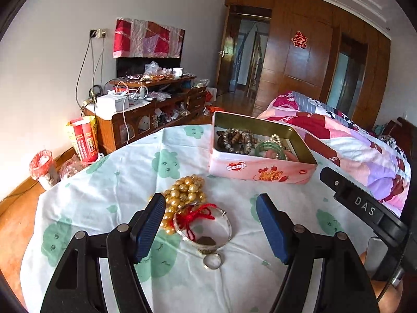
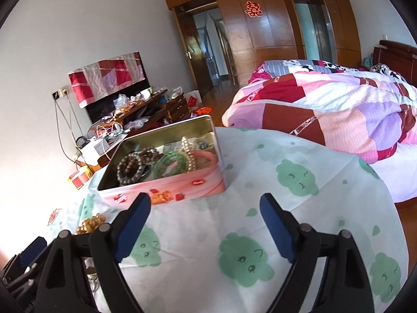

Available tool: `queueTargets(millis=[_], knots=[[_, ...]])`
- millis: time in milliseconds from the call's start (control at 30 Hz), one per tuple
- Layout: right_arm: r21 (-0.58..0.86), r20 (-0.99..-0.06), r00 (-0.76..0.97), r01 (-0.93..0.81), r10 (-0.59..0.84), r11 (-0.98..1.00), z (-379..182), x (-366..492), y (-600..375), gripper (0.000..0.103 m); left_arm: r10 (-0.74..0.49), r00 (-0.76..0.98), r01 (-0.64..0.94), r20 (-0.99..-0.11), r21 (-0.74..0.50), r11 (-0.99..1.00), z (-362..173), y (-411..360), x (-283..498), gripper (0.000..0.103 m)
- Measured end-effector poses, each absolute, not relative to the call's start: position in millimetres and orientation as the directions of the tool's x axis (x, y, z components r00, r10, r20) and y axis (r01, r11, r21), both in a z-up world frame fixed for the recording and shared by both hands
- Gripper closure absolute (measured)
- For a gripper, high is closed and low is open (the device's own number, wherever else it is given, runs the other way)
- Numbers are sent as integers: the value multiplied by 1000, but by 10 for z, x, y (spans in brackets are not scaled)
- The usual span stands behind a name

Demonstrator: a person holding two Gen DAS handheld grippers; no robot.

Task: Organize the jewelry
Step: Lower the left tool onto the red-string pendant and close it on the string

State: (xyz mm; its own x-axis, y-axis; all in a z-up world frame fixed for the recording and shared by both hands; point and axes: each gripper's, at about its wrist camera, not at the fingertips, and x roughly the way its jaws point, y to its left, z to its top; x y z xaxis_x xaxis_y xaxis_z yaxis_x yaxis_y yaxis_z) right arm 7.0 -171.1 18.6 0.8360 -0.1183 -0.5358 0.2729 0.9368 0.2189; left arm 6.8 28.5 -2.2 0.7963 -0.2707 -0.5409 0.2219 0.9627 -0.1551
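A pink tin box (image 1: 260, 168) stands open on the table and holds brown bead bracelets, a green bangle and pearls; it also shows in the right wrist view (image 2: 166, 190). In front of it lie a gold bead necklace (image 1: 186, 187), a silver bangle (image 1: 226, 224) with a red string (image 1: 198, 215) and a small silver ring (image 1: 212, 260). My left gripper (image 1: 211, 203) is open just above the bangle and the beads, which lie between its fingers. My right gripper (image 2: 206, 202) is open and empty over the cloth in front of the box. The gold beads (image 2: 90, 223) show at its left.
The round table wears a white cloth with green prints (image 1: 125, 180). A bed with a patchwork quilt (image 2: 338, 109) is at the right. A cluttered wooden cabinet (image 1: 146, 109) stands by the far wall. The right gripper's body (image 1: 365, 206) sits at the table's right edge.
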Motion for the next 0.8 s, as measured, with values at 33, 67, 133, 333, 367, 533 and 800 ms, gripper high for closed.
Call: queueTargets(millis=[33,67,133,333,367,533,800], knots=[[216,-535,837,271,-118,938,193,61,-1681,15,-273,794,221,-544,-161,962,-26,300,63,31],[214,-533,838,267,-116,940,195,51,-1664,15,-275,792,218,-545,-168,961,-28,328,53,31],[215,-532,840,258,-108,942,198,30,-1629,17,-273,794,215,-543,-168,962,-26,358,17,31],[217,-532,845,198,-54,956,194,5,-1527,28,-225,799,193,-557,-117,974,-13,549,-88,31],[216,-533,845,189,-46,958,194,2,-1506,31,-220,801,188,-557,-116,975,-12,596,-99,31],[233,-547,836,111,36,966,155,1,-1382,42,-185,803,144,-566,-117,983,-19,825,-98,31],[271,-573,795,-45,199,961,94,-2,-1080,40,-151,806,119,-572,-94,988,-28,941,-108,34]])
